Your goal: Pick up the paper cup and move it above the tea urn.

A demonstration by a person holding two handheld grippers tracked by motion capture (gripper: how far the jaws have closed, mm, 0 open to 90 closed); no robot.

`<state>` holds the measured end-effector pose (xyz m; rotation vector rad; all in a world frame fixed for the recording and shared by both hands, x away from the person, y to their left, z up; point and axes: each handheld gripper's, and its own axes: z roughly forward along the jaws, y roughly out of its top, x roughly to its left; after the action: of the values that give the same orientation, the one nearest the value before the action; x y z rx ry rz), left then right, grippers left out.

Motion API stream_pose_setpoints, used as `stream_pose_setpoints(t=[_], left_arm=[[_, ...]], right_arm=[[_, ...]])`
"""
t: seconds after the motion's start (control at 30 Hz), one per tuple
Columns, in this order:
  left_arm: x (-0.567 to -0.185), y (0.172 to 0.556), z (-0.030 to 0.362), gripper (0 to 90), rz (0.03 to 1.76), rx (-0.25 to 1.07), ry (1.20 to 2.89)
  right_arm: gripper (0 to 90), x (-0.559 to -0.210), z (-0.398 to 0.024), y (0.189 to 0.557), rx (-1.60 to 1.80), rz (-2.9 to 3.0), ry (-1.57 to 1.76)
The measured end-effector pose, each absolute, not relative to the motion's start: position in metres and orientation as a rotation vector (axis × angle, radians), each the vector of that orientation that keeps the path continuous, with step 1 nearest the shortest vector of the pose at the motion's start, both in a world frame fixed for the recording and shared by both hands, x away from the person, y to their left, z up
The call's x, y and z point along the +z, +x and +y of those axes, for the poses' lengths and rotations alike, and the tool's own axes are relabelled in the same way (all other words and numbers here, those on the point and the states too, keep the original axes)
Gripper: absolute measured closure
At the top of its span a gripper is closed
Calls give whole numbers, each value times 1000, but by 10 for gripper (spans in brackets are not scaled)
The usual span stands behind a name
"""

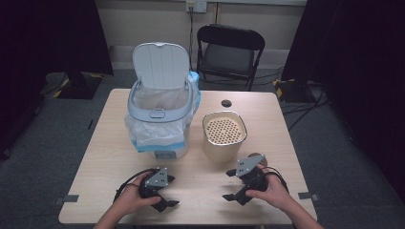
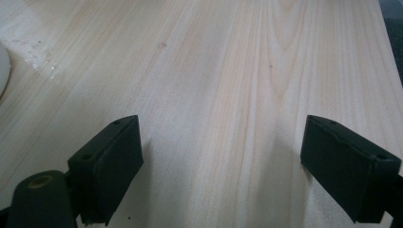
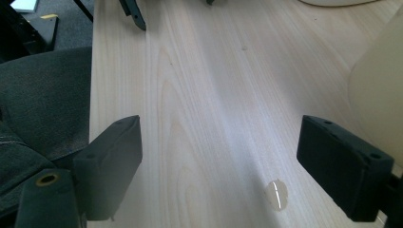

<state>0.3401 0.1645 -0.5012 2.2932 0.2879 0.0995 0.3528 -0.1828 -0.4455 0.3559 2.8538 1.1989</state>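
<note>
One wooden table (image 1: 110,157), and on it one white lidded trash bin (image 1: 160,112) with its lid flipped up and a plastic liner hanging over the rim. Just right of the bin sits one beige container (image 1: 224,135) with a perforated top. One black folding chair (image 1: 229,52) stands behind the table.

Two grippers, both near the front edge. The left gripper (image 1: 165,198) sits in front of the bin, well apart from it, jaws spread over bare wood with nothing between them. The right gripper (image 1: 234,187) is just in front of the beige container, jaws also spread and holding nothing. One small pale disc (image 3: 277,194) lies on the table between the right jaws.
</note>
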Motion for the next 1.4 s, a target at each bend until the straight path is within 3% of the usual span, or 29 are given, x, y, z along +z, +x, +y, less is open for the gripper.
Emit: stream_pose_setpoints(t=[1.4], left_arm=[[-501,340,164,80,261,90,2314]], right_arm=[[150,-401,-248,356,1201,2730,484]])
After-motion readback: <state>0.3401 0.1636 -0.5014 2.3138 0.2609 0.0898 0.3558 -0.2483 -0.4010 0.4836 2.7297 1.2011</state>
